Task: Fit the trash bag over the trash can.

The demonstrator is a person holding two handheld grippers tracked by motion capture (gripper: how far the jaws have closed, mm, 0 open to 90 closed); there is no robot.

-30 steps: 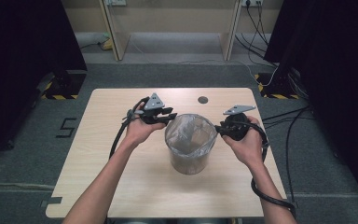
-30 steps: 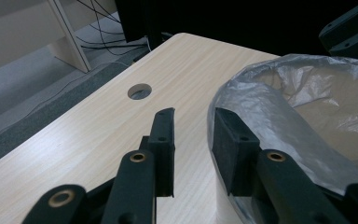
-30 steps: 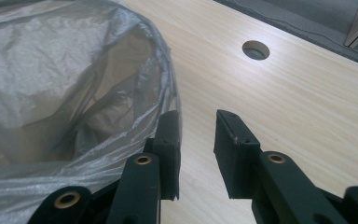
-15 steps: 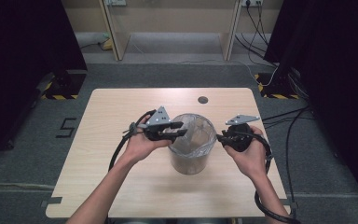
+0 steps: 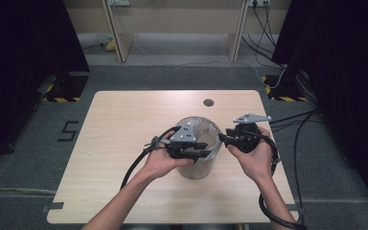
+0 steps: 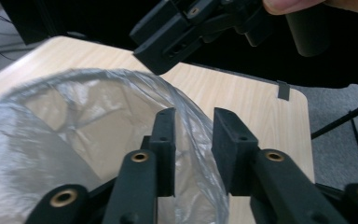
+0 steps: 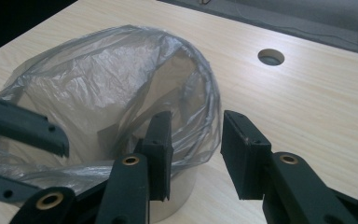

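On table (image 5: 124,143): bin (image 5: 199,165) stands mid-table, clear bag (image 7: 98,84) lining it.
Left gripper (image 6: 193,140): jaws straddle the bag's rim, have just been closing, pads not pressing.
Right gripper (image 7: 196,149): jaws straddle the rim, have just been opening, apart.
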